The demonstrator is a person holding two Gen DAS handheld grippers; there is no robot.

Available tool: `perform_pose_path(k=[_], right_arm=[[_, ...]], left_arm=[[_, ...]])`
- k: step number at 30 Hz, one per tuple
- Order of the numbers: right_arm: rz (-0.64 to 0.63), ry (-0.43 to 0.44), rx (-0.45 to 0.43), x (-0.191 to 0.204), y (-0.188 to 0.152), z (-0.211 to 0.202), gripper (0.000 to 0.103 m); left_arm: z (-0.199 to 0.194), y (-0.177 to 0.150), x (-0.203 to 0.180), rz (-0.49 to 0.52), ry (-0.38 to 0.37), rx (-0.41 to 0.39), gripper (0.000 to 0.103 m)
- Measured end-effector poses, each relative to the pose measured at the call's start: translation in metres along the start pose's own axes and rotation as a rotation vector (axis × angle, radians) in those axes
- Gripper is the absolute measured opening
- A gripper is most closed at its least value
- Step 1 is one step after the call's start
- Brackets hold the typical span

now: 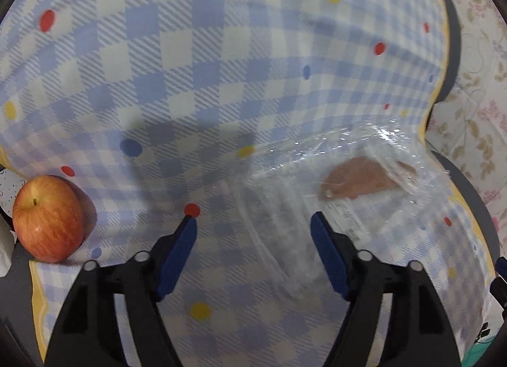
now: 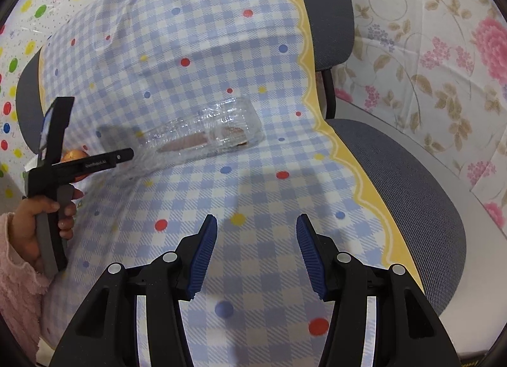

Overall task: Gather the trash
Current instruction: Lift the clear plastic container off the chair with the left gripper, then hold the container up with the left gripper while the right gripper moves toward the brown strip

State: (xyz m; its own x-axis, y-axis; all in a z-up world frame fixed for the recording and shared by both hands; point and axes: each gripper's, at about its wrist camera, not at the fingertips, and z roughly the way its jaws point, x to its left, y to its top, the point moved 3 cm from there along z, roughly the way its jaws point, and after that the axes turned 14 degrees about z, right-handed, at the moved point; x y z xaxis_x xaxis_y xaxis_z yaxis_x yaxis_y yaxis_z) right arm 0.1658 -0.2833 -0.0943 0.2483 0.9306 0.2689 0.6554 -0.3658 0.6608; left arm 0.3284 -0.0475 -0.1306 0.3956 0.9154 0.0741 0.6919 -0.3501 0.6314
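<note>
Lying on the checked tablecloth (image 2: 259, 59) at mid-frame in the right wrist view, the clear plastic container (image 2: 206, 135) looks light, thin, slick and easily crushed; its rim or a crumpled edge seems the best place to take it. Something brown shows inside. In the left wrist view it fills the lower right, and the left gripper (image 1: 253, 224) has its jaws released wide around its near end, not pressing it. The right gripper (image 2: 256, 224) hangs half open, empty. An apple (image 1: 47, 218) sits at lower left.

Bright even light, soft shadows, plastic glare, fisheye-warped edges
</note>
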Motion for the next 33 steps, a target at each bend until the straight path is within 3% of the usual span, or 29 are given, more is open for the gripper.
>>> perform_pose_path(k=[4,6,7,10,12,22,27,30,33], right_arm=[[-0.002,-0.004,-0.002,0.002,0.005,0.004,0.054],[0.005,-0.007,-0.002,0.001,0.006,0.005,0.054],[0.006,-0.007,-0.003,0.001,0.006,0.004,0.054],[0.000,-0.010,-0.007,0.002,0.003,0.000,0.054],[-0.004,-0.010,-0.006,0.003,0.003,-0.002,0.054],[-0.044,0.037,-0.044,0.024,-0.011,-0.035,0.054],[-0.064,0.071,-0.025,0.036,-0.027,-0.041,0.054],[-0.077,0.082,-0.008,0.042,-0.042,-0.042,0.053],[-0.127,0.076,0.008,0.048,-0.062,-0.045,0.049]], left_arm=[[0.021,0.007,0.001,0.016,-0.001,0.070,0.042],[0.026,0.008,-0.001,0.031,-0.008,0.091,0.020],[0.025,0.009,-0.002,0.035,-0.015,0.082,0.013],[-0.005,0.007,-0.006,0.047,0.013,-0.031,0.006],[-0.028,0.000,-0.008,0.038,0.000,-0.096,0.005],[-0.140,-0.053,-0.005,0.049,0.119,-0.318,0.005],[-0.193,-0.075,-0.008,0.042,0.138,-0.424,0.004],[-0.210,-0.087,-0.026,0.098,0.162,-0.468,0.004],[-0.218,-0.098,-0.043,0.120,0.135,-0.491,0.004]])
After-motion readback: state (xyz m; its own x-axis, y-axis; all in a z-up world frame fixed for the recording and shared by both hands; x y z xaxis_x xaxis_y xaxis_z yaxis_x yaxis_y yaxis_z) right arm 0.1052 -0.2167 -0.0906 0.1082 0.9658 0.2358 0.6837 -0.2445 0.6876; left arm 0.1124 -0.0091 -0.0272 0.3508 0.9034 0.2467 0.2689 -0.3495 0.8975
